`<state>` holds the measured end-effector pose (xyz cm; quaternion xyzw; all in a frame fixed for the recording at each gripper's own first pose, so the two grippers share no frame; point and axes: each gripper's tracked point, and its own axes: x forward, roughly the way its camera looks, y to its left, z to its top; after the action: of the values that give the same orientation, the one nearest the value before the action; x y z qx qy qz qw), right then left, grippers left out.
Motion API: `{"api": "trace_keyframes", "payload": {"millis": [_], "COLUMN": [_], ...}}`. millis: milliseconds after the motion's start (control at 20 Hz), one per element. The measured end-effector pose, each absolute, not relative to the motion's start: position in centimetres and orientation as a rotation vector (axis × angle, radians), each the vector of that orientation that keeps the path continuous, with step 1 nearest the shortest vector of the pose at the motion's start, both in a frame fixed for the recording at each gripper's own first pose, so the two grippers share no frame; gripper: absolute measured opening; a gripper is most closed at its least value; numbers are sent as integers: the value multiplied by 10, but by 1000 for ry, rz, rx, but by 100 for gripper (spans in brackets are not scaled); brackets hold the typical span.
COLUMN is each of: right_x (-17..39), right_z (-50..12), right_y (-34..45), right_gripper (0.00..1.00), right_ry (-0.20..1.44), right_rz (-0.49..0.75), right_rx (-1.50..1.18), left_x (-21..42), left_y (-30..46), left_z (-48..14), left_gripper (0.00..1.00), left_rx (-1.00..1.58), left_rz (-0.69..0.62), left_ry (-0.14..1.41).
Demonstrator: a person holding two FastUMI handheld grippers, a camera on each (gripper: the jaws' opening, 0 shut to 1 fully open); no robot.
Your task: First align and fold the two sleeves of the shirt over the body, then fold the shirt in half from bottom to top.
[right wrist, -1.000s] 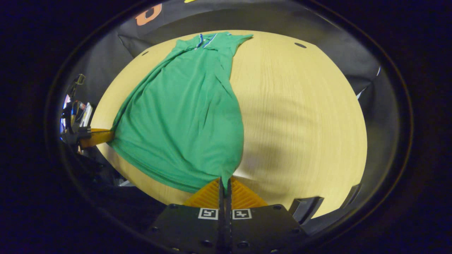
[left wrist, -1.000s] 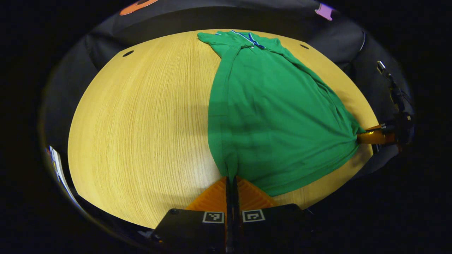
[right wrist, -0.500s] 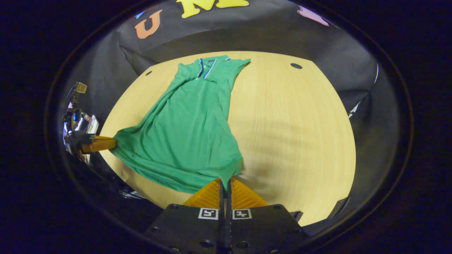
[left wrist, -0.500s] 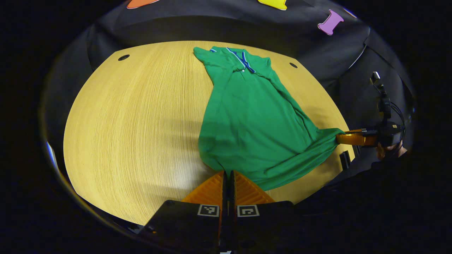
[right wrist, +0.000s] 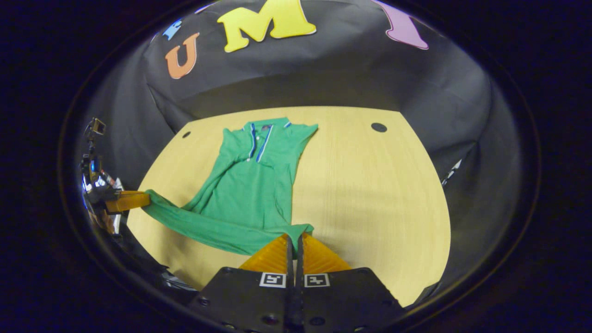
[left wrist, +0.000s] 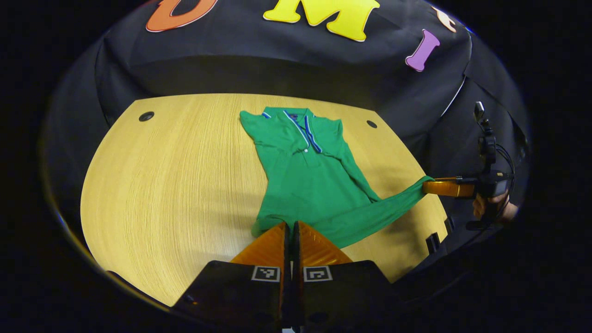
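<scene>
A green polo shirt [left wrist: 311, 178] with a blue-and-white striped placket lies on the wooden tabletop [left wrist: 175, 185], collar [left wrist: 296, 121] toward the far edge, nearer the far right corner as the left gripper view shows it. Both sleeves are folded in over the body. The upper body rests flat; the bottom hem [left wrist: 370, 215] is raised off the surface and stretched as a band between the two grippers, along the near edge.

Left gripper [left wrist: 291, 230]: fingers drawn together with the left hem corner pinched between them. In the right gripper view the same gripper [right wrist: 141, 200] stands at the left edge of the tabletop, cloth running straight from its tip.

Right gripper [right wrist: 294, 240]: fingers drawn together on the right hem corner, a small fold of cloth bunched at the tips. In the left gripper view it [left wrist: 428, 186] sits beyond the right edge of the tabletop, held by a hand [left wrist: 492, 206].

Round cable holes [left wrist: 146, 116] mark the far corners of the tabletop.
</scene>
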<state>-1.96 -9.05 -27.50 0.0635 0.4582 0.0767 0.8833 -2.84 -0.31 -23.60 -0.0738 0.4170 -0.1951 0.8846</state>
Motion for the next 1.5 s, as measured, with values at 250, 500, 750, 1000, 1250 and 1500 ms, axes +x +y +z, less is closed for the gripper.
{"api": "trace_keyframes", "payload": {"millis": [250, 500, 750, 1000, 1250, 1500], "right_x": [36, 102, 167, 235, 293, 317], "right_z": [-257, -247, -242, -249, -270, -313], "right_y": [-90, -93, -93, -95, -94, -88], "right_gripper": [0, 0, 0, 0, 0, 0], "right_ry": [872, 818, 781, 757, 762, 816], "right_rz": [137, 140, 137, 115, 102, 106], "right_rx": [178, 160, 137, 116, 120, 88], "left_x": [35, 98, 155, 212, 256, 283], "left_y": [-12, -17, -9, -2, -2, 10], "left_z": [-223, -215, -215, -224, -248, -292], "left_gripper": [6, 6, 5, 6, 6, 6], "left_rx": [-159, -186, -184, -214, -235, -170], "left_rz": [-391, -363, -329, -294, -270, -234], "left_ry": [781, 722, 691, 680, 699, 729]}}
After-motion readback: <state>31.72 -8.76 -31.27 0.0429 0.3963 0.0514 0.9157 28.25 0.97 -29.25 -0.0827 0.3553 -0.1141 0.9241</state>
